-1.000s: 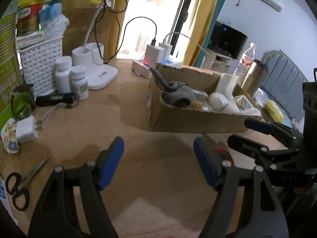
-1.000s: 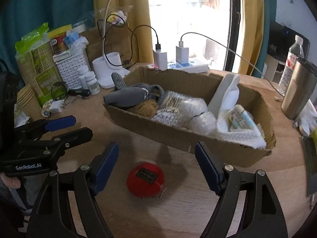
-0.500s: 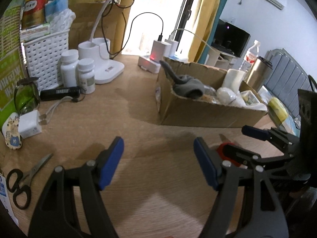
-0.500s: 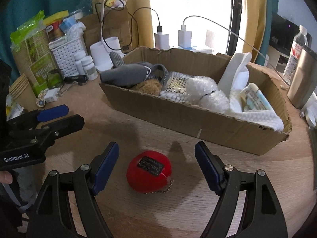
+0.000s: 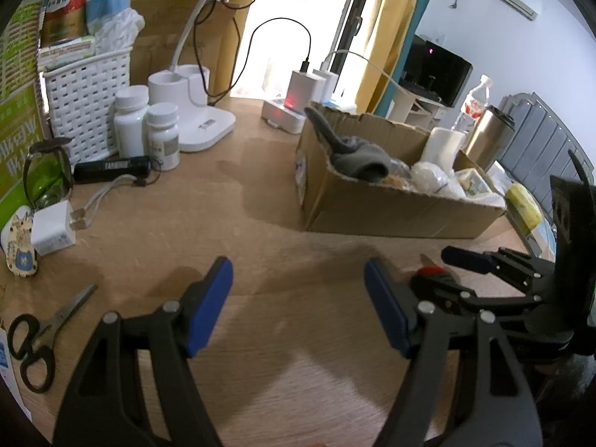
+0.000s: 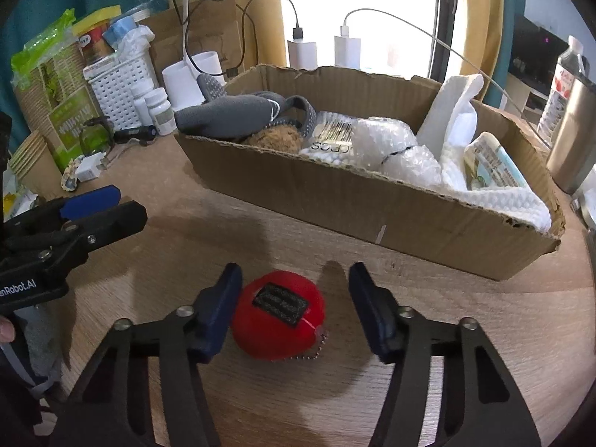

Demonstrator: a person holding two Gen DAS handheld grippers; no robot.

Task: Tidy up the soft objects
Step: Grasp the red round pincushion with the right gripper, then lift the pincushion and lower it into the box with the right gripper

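Red ball (image 5: 431,270) mostly behind right gripper (image 5: 439,266)

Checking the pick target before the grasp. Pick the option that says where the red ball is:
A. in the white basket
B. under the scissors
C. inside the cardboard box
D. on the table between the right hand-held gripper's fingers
D: the red ball lies on the table between the right hand-held gripper fingers, in front of the box.

Red soft ball (image 6: 277,316) with a black patch and bead chain, resting on the wooden table in front of the cardboard box (image 6: 335,201), which holds grey socks (image 6: 227,113), bubble wrap (image 6: 391,145) and white cloth (image 6: 484,190).
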